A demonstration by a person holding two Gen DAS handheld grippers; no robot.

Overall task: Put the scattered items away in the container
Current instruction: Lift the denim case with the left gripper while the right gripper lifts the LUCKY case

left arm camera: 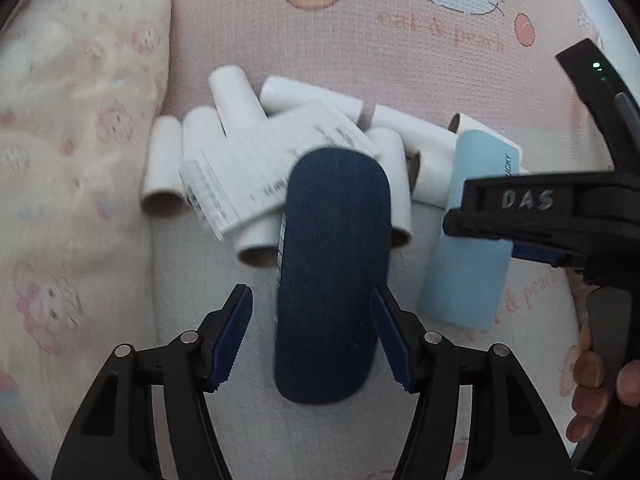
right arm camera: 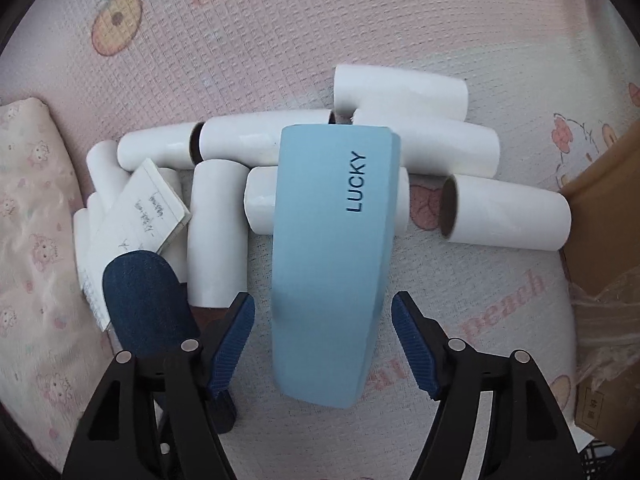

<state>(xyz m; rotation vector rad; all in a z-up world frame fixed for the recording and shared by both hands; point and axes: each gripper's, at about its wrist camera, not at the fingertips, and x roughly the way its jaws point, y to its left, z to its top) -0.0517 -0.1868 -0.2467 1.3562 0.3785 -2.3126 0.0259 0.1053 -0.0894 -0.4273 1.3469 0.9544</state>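
Two cases, apparently lengthwise away.

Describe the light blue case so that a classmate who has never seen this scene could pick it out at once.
Find the pink cartoon-print mat and its heap of white cardboard tubes. Leaning on that heap lies the light blue case. Only it is blue and printed LUCKY.

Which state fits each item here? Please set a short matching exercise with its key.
Things:
1. dark blue case
2. light blue case
3. notepad
4. cardboard box

States:
A. lies on white tubes
B. at the right edge of the right wrist view
C. between the left gripper fingers
D. printed LUCKY, between the right gripper fingers

Pairs: 1-C, 2-D, 3-A, 4-B
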